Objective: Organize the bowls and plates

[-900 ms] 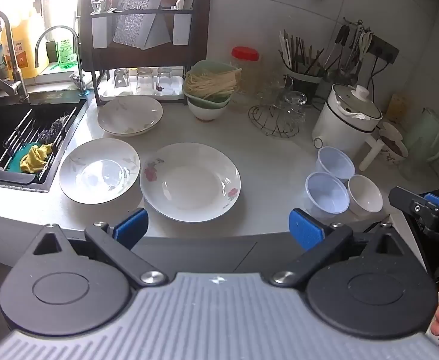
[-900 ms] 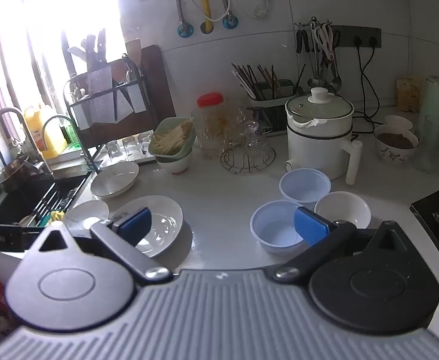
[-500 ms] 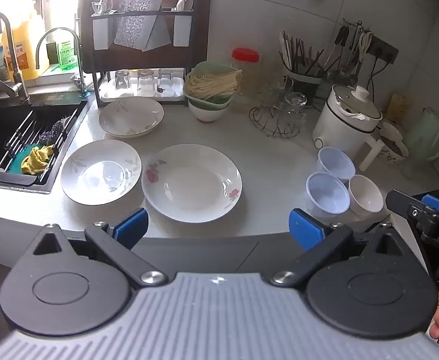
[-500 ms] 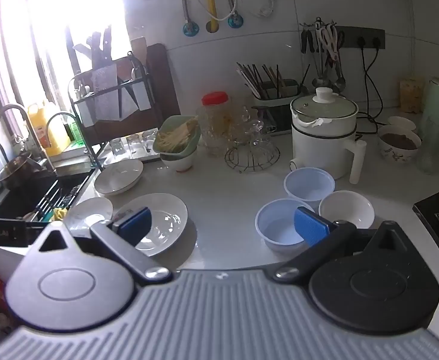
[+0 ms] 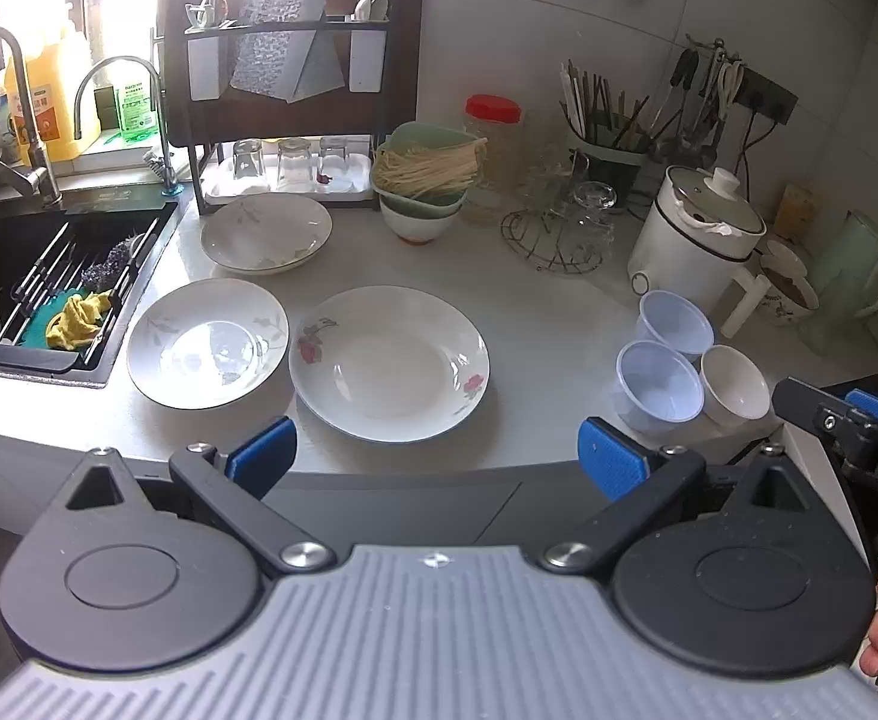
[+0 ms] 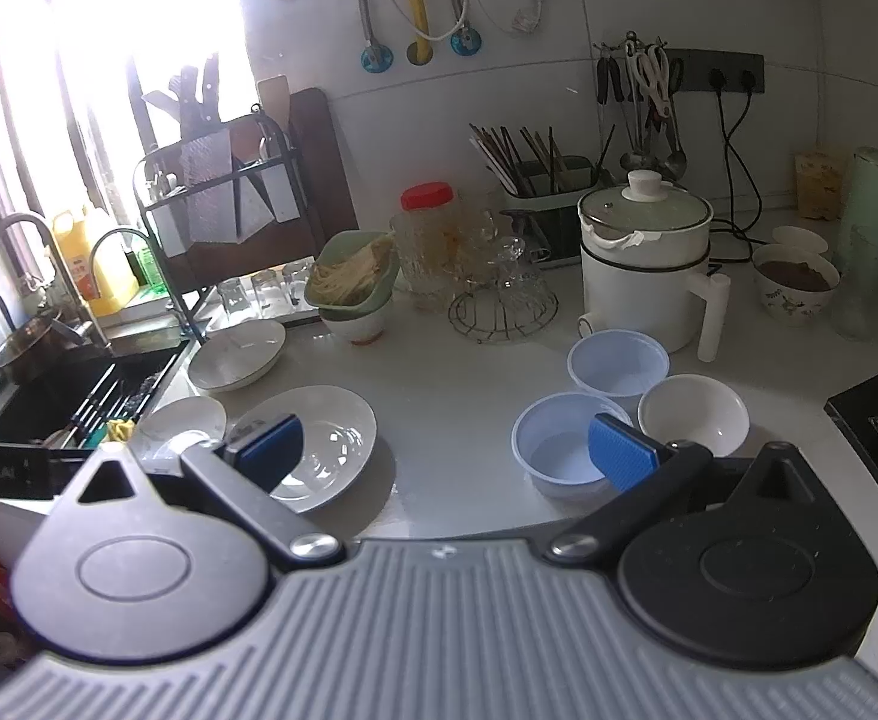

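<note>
- The left gripper [image 5: 433, 450] is hanging just off the counter's front edge, jaws spread as wide as they go, gripping nothing at all.
- The right gripper [image 6: 445, 450] is doing the same thing further right, wide open and empty, with one blue pad [image 6: 622, 450] showing in front of a bowl.
- The rose plate [image 5: 388, 363] is sitting near the front edge of the countertop [image 5: 547, 324], with the leaf plate [image 5: 208, 342] just beside it toward the sink [image 5: 31, 276].
- A third plate [image 5: 266, 232] is lying further back, right in front of the dish rack [image 5: 295, 120].
- Two translucent blue bowls [image 6: 565, 444] and a white bowl [image 6: 694, 414] are clustering at the right end, just in front of the white electric pot [image 6: 646, 267].
</note>
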`<state>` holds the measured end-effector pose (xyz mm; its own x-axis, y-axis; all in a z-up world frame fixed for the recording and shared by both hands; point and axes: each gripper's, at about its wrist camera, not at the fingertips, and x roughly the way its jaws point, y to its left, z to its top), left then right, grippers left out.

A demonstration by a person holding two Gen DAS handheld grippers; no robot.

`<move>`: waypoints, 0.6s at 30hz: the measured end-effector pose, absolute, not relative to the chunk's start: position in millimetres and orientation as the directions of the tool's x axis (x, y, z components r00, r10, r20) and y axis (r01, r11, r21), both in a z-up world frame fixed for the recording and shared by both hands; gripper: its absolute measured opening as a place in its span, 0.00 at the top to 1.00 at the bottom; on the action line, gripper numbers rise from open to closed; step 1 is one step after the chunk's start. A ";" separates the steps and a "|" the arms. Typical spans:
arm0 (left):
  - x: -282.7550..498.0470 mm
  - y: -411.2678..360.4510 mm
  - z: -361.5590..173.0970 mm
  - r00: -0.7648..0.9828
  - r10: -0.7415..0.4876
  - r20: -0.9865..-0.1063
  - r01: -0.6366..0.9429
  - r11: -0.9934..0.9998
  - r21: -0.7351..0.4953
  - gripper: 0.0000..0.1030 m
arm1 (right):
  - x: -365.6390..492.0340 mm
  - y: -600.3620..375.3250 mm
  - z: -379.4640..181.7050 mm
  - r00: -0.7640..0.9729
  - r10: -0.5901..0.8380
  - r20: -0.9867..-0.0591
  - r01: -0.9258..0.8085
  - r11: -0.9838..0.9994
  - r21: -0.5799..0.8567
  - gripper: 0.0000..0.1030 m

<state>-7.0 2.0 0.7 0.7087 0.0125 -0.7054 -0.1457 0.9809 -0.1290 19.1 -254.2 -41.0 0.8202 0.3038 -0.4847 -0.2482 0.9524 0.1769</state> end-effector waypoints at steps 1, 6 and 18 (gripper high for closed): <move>-8.1 2.6 1.3 0.711 0.012 -0.703 -0.148 0.980 -0.132 0.01 | 19.2 -253.9 -41.1 0.818 0.307 -0.487 -0.251 0.951 0.179 0.00; -10.5 4.5 -1.1 0.710 0.023 -0.704 -0.166 0.977 -0.136 0.01 | 17.6 -254.6 -39.5 0.819 0.311 -0.483 -0.256 0.950 0.179 0.00; -13.6 -3.3 2.2 0.720 0.025 -0.693 -0.147 0.982 -0.118 0.01 | 14.7 -256.8 -39.2 0.828 0.312 -0.466 -0.262 0.950 0.170 0.00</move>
<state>-13.6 -3.3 2.2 0.7202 0.0246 -0.6934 -0.1469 0.9821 -0.1178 14.7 -256.8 -39.2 0.8282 0.3116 -0.4658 -0.2619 0.9500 0.1699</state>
